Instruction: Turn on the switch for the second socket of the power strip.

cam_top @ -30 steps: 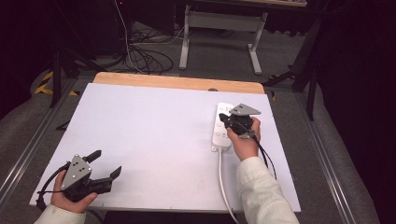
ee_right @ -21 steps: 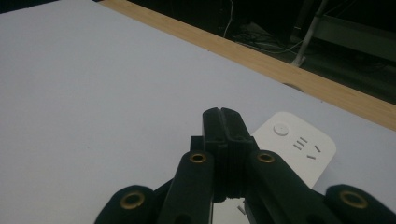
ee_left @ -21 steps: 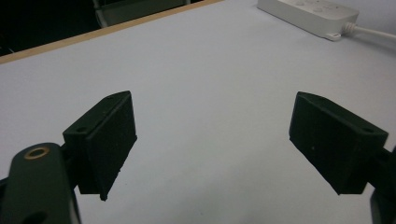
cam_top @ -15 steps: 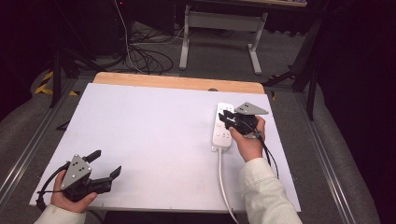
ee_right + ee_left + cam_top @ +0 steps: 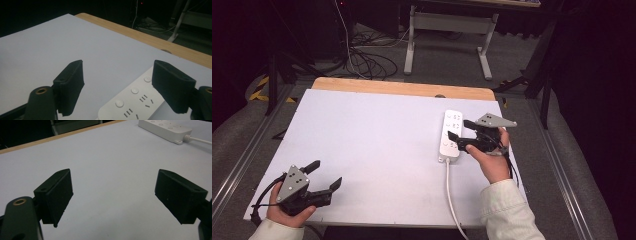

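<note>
A white power strip (image 5: pixel 451 135) lies on the white table sheet at the right, its cord (image 5: pixel 451 192) running toward the front edge. My right gripper (image 5: pixel 458 131) hovers just above the strip's right side, open; its jaws have just been opening and nothing is between them. In the right gripper view the strip (image 5: pixel 132 101) with its round buttons lies below the spread jaws. My left gripper (image 5: pixel 325 175) rests near the front left corner, open and empty. In the left gripper view the strip (image 5: pixel 165 129) lies far off at the top right.
The white sheet (image 5: pixel 372 145) covers a wooden table whose bare far edge (image 5: pixel 402 88) shows. Beyond it stand a metal table frame (image 5: pixel 447 30) and loose cables (image 5: pixel 362 57) on the floor. Metal rails (image 5: pixel 242 160) flank the table.
The right gripper has lifted off the power strip and drawn back to the right, its jaws going from shut to wide apart. The left gripper has stayed put.
</note>
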### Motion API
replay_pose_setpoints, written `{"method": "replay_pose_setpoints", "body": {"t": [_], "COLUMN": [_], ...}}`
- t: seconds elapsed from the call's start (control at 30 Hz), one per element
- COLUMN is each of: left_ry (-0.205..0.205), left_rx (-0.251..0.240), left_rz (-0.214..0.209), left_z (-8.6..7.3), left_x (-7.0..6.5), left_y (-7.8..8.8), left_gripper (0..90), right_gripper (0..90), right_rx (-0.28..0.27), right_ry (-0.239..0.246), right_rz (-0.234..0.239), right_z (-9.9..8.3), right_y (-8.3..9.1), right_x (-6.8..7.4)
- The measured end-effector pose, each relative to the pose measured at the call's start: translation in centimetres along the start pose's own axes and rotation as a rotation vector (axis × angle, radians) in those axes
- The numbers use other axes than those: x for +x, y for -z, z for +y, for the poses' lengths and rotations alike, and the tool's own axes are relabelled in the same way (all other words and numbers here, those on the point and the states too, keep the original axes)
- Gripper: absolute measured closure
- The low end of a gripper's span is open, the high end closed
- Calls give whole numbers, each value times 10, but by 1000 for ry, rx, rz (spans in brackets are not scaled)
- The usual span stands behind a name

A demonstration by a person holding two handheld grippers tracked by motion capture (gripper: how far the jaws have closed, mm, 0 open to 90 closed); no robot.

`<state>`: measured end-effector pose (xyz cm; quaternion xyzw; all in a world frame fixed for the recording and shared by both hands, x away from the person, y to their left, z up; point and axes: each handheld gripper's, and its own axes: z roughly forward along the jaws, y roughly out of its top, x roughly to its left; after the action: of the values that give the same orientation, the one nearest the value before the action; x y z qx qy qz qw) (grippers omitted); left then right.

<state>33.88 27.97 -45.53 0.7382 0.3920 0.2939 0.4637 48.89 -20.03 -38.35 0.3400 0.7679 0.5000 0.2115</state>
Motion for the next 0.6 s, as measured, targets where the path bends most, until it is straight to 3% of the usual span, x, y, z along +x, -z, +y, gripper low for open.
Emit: {"method": "replay_pose_setpoints", "body": {"t": [0.3,0.47,0.6], "left_ry": [-3,4,5], "left_rx": [-1,2,6], "left_rz": [-5,-16,-22], "left_z": [1,1,2], "left_x": [-1,-1,-1], "left_y": [-1,0,0], "left_gripper": [154,154,156], "right_gripper": [182,182,165], "right_rx": [-34,-54,-40], "right_ry": [75,73,90], "right_rz": [58,67,74], "right_z": [-9,-19,-30], "right_y": [34,50,58], "right_x": [13,18,20]}}
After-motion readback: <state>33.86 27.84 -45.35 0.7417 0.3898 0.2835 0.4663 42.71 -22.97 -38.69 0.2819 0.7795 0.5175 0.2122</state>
